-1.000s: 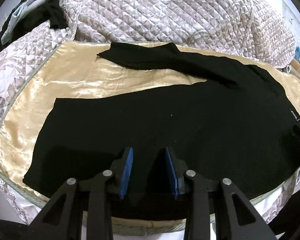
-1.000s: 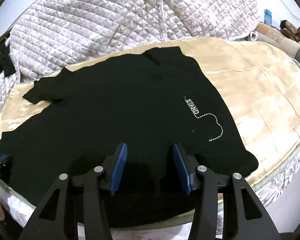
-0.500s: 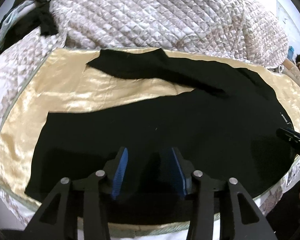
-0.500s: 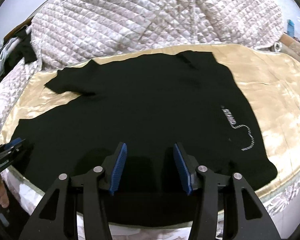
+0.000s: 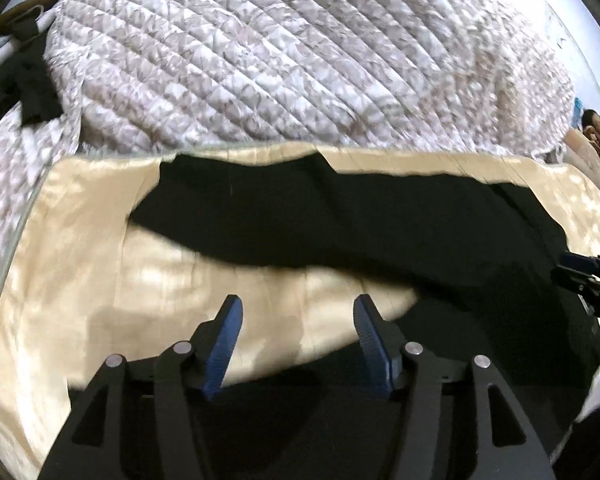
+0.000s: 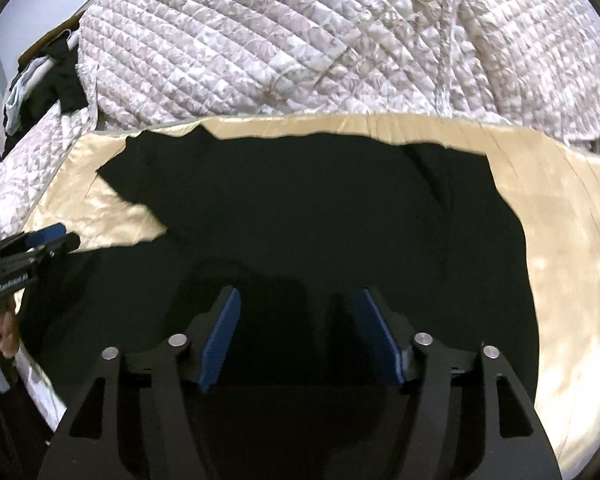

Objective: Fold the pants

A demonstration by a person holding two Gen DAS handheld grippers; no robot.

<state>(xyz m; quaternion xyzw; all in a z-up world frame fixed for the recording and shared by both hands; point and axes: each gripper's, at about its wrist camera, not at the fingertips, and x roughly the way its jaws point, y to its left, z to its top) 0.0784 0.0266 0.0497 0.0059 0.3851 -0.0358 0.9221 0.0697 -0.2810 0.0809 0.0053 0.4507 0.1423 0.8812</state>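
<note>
Bed with gold satin sheet (image 6: 572, 248), black pants (image 6: 320, 220) spread flat, quilted coverlet (image 6: 300, 40) bunched behind

Bedroom: quilted bedspread (image 5: 300, 72), satin sheet (image 5: 80, 260)

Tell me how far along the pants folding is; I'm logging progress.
Done: the black pants lie spread on the gold sheet. In hand: nothing; left gripper and right gripper are open above them. Left: every visible fold.
</note>
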